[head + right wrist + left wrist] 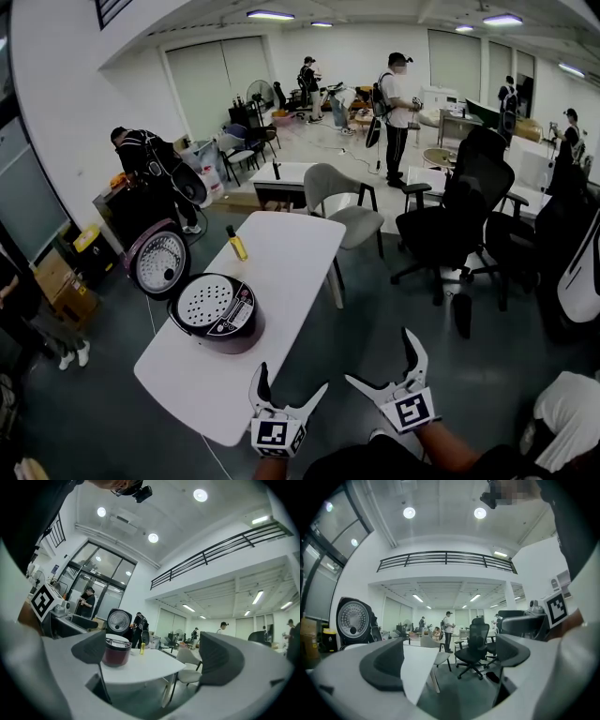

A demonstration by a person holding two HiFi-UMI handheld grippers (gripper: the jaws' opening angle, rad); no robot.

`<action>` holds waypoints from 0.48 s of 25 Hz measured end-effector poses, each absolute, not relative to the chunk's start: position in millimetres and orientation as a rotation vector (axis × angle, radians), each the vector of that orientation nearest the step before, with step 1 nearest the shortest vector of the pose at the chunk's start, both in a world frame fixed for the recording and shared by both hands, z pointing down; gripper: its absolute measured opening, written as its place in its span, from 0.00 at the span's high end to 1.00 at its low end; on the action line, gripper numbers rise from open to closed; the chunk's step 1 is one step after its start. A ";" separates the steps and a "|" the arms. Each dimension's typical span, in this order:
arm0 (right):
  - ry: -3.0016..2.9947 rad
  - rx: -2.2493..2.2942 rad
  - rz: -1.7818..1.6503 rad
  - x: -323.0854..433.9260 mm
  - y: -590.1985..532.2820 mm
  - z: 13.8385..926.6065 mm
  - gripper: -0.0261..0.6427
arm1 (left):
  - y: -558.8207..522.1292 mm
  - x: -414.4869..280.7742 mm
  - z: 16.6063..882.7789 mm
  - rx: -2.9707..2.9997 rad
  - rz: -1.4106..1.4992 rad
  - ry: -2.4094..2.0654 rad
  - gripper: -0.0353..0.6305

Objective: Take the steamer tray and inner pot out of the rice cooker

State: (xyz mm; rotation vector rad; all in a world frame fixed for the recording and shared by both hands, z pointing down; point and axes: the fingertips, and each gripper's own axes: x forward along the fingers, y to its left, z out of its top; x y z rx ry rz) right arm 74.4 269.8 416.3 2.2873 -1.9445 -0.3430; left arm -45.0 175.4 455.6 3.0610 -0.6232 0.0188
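Observation:
The dark red rice cooker (217,314) stands on the near left of the white table (281,253) with its lid (159,262) swung open to the left. The perforated steamer tray (203,302) sits in its top and hides the inner pot. My left gripper (292,380) is open and empty just off the table's near edge, to the right of the cooker. My right gripper (379,356) is open and empty further right, over the floor. In the right gripper view the cooker (116,652) shows beside the left finger. In the left gripper view only the lid (353,620) shows.
A small yellow bottle (236,244) stands on the table behind the cooker. A grey chair (337,202) is at the table's far end, and black office chairs (450,225) stand to the right. Several people move about the room's far side.

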 end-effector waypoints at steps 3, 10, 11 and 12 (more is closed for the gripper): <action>-1.940 2.276 -0.326 81.4 255.2 420.0 0.07 | 161.4 -42.1 459.9 3.052 0.041 -0.642 0.06; -1.983 2.208 -0.295 106.5 208.1 430.7 0.07 | 119.7 -22.9 467.6 3.020 0.074 -0.707 0.06; -1.999 2.198 -0.294 110.7 198.7 430.8 0.07 | 112.1 -19.1 467.2 3.016 0.078 -0.725 0.06; -2.017 2.187 -0.293 114.9 188.4 430.8 0.07 | 103.9 -15.4 467.3 3.010 0.083 -0.744 0.06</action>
